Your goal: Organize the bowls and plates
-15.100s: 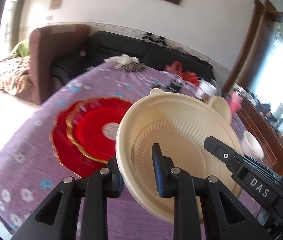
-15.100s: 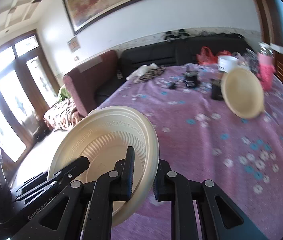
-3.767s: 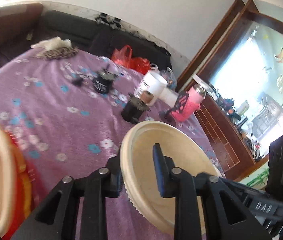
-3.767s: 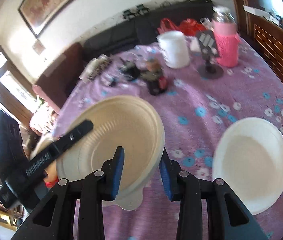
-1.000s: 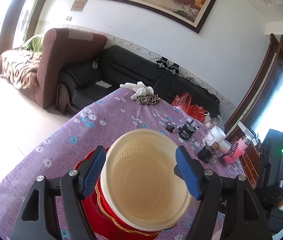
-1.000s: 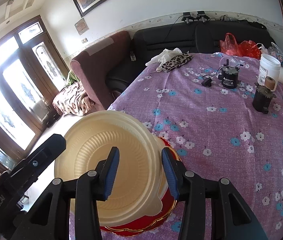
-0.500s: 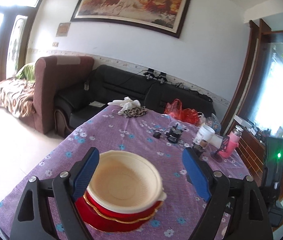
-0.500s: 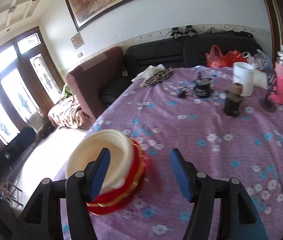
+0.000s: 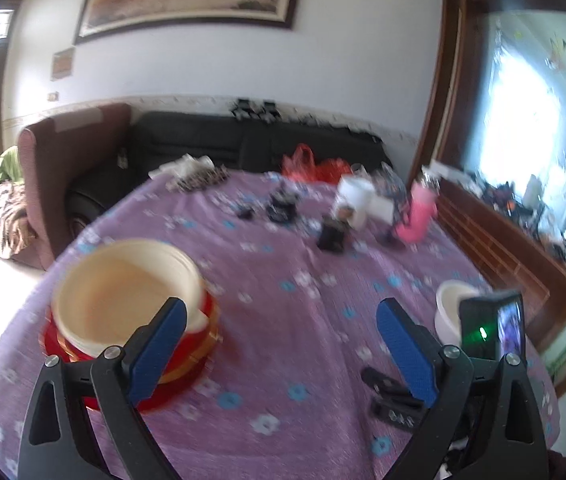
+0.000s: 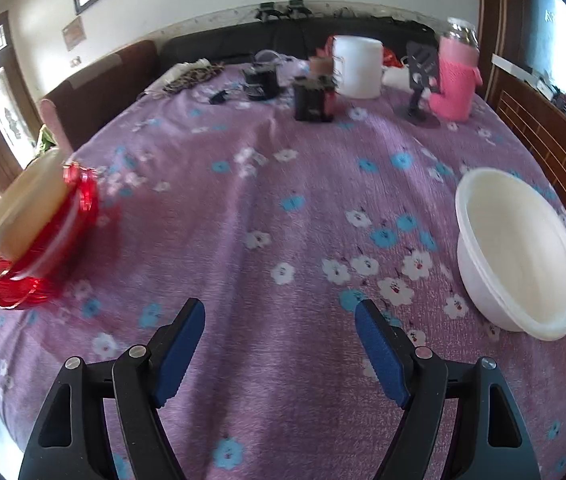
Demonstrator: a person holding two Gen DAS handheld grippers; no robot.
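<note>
Cream bowls sit stacked on red gold-rimmed plates at the left of the purple flowered table; the same stack lies at the far left of the right wrist view. A white bowl stands on the right side, also seen as a white bowl behind the other gripper's body. My left gripper hovers right of the stack, jaws opening, nothing between them. My right gripper hangs over bare cloth left of the white bowl, jaws opening and empty.
At the table's far end stand a white tub, a pink-sleeved bottle, a dark phone stand and small dark jars. A sofa and armchair lie beyond. A wooden cabinet runs along the right.
Both grippers let go of the cream bowl, widened and swung right, away from the stack. The white bowl has come into the right wrist view.
</note>
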